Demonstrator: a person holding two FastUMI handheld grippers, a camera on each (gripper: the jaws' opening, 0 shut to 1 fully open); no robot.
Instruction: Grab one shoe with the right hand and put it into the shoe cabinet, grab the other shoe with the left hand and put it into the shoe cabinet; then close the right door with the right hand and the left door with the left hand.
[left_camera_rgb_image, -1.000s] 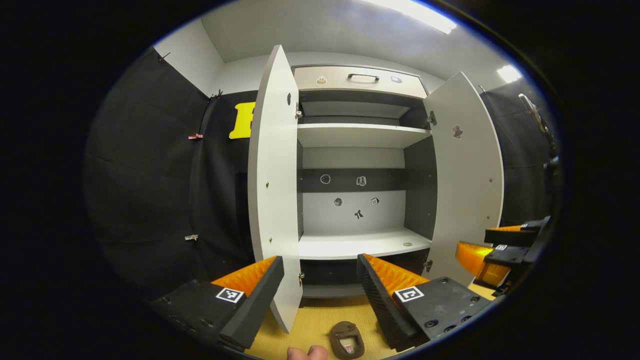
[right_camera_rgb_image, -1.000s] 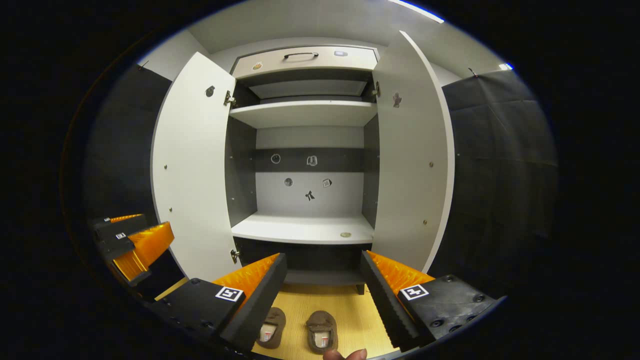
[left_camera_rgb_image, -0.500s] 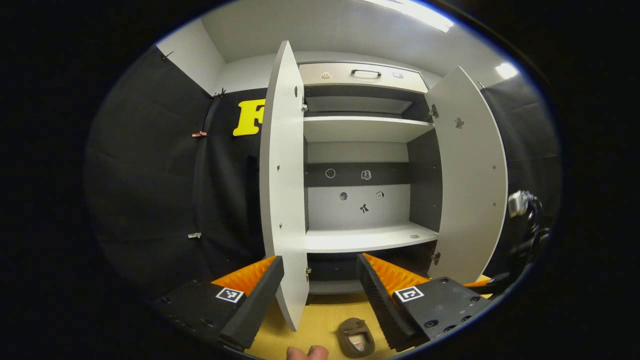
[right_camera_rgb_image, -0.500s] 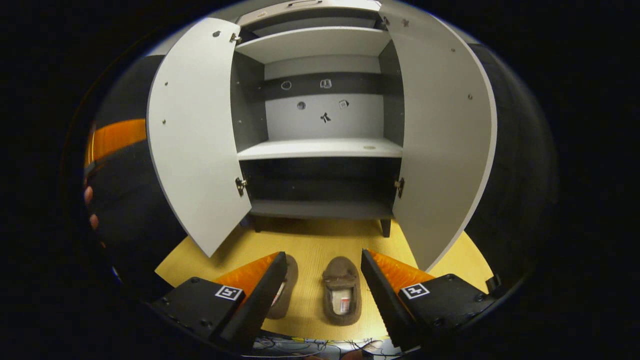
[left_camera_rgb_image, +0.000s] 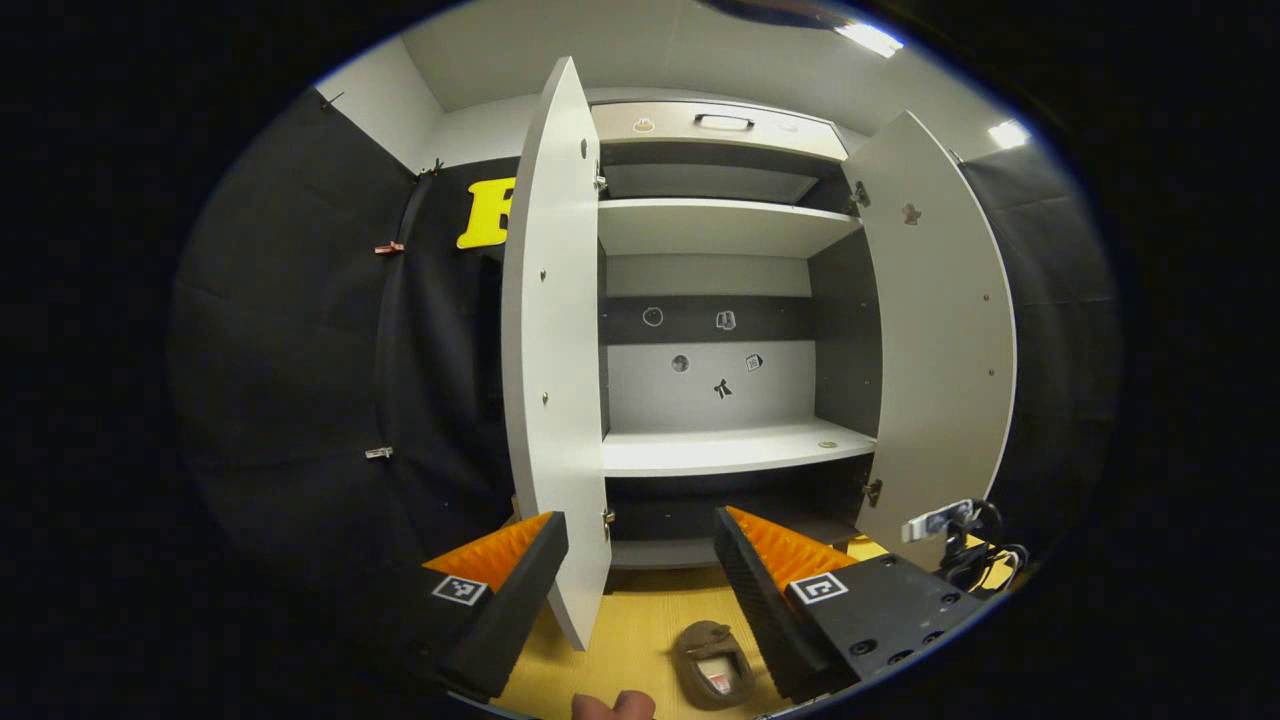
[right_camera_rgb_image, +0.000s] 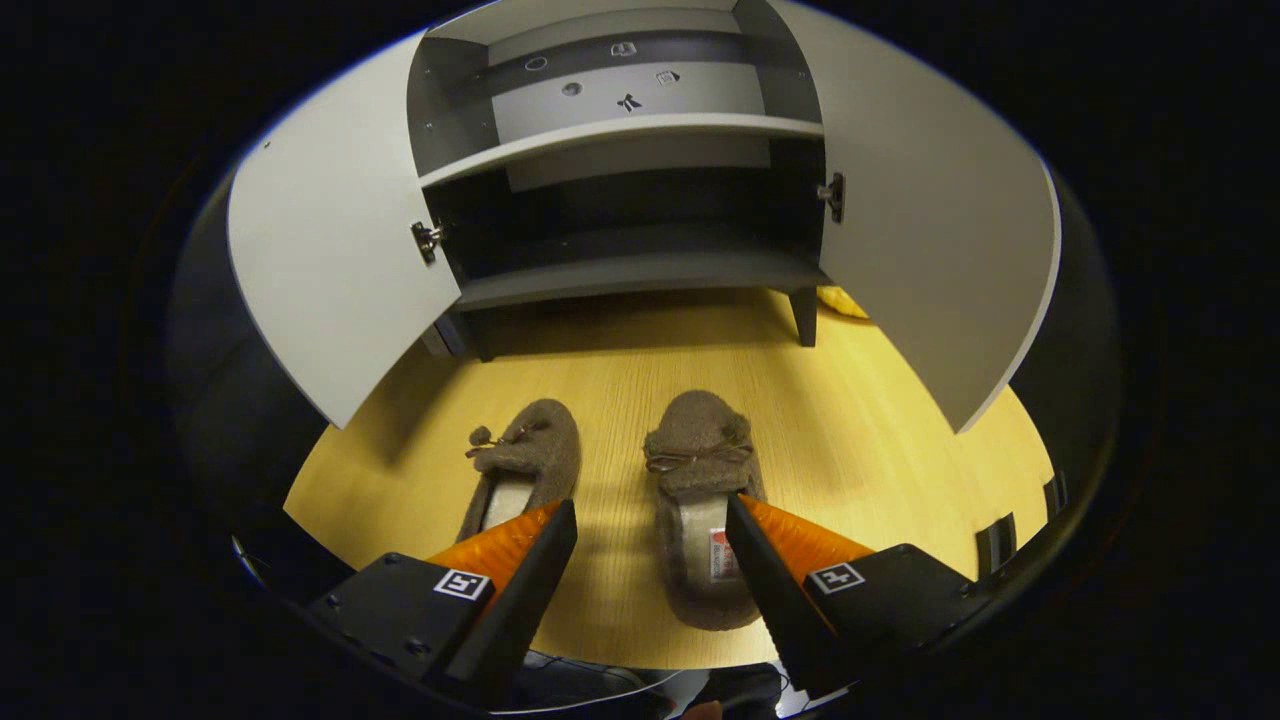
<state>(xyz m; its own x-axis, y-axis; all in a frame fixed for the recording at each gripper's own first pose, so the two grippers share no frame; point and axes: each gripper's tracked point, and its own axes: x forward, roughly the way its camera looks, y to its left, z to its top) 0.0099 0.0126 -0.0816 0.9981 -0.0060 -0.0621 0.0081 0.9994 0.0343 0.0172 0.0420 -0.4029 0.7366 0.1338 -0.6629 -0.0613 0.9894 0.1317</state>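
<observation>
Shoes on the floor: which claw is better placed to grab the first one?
Right. The right claw hangs open low over the floor, pointing down at the two shoes, with the right-hand shoe nearest its fingers. The left claw is open too, but it faces the open cabinet.

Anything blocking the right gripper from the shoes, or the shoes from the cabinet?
Nothing visible. The right gripper hangs open above the two shoes on bare floor. Both cabinet doors stand open, and the bottom shelf looks free.
</observation>
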